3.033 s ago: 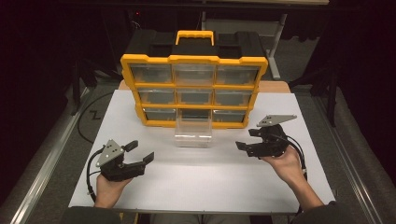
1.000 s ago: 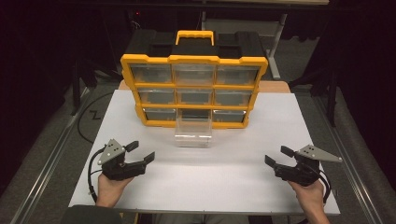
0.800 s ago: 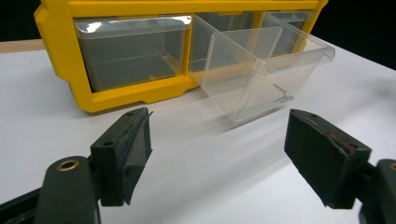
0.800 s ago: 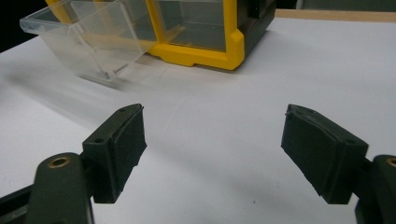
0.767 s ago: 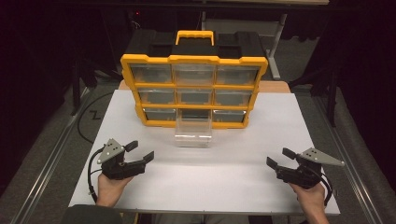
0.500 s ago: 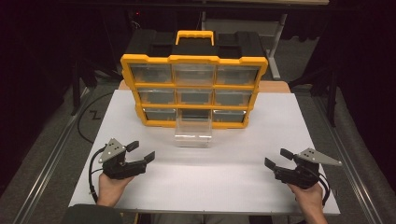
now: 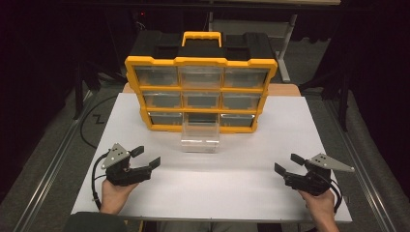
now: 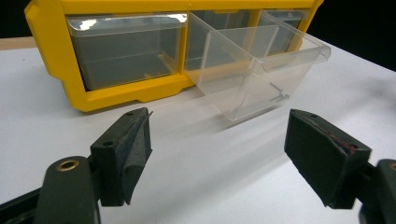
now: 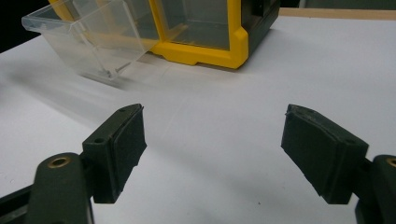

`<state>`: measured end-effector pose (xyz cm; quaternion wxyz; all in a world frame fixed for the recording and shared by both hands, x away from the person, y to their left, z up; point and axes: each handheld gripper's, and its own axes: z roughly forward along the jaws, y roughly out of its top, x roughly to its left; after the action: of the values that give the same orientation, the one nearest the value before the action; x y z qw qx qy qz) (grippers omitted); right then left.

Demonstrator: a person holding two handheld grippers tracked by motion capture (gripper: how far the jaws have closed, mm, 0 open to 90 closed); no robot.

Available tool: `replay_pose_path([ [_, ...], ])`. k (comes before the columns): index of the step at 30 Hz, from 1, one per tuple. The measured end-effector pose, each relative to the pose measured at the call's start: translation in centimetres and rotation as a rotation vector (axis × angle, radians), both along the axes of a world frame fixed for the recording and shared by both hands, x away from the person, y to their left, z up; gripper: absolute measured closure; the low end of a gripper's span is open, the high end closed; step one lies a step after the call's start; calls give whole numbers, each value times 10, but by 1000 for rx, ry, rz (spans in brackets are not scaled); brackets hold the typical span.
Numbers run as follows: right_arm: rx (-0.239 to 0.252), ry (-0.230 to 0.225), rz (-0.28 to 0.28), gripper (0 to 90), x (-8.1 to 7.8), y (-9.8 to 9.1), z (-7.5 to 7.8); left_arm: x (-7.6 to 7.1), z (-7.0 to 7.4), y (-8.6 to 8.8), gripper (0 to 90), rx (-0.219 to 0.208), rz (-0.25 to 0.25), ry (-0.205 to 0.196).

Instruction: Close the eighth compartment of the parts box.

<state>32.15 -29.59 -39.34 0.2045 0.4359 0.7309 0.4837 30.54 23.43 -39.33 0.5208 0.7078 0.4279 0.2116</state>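
Both claws rest released on the table [image 7: 251,188]: left gripper [image 7: 144,159] at 7 o'clock, right gripper [image 7: 288,164] at 5 o'clock of the drawer [image 7: 200,137].

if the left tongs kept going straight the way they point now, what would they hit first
Probably the pulled-out clear drawer of the yellow organizer; it lies ahead between the open left tongs, slightly right of centre. Only bare white table lies before it.

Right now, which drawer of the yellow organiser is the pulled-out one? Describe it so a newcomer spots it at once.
Find the yellow-framed plastic drawer cabinet at the far side of the white table. Go to its bottom row, middle column: the clear plastic drawer there juts forward over the table. Its eight neighbours sit flush in the frame.
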Motion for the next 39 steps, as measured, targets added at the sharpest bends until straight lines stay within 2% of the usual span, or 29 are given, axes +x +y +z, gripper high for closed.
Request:
replay_pose_path([
  [6,0,-1,0,233,-1,0,0,4,0,-3,241,23,-27,19],
  [11,6,-6,1,234,-2,0,1,4,4,-8,247,33,-40,18],
  [20,-2,-9,6,235,-2,1,1,11,9,-24,253,76,-103,34],
  [25,-9,-13,-6,236,-1,-1,1,17,11,-32,260,78,-127,38],
  [30,-10,-13,-2,236,-1,-2,2,22,7,-40,262,85,-146,62],
  [39,-25,-15,6,247,-1,-1,2,29,10,-53,293,140,-177,98],
])
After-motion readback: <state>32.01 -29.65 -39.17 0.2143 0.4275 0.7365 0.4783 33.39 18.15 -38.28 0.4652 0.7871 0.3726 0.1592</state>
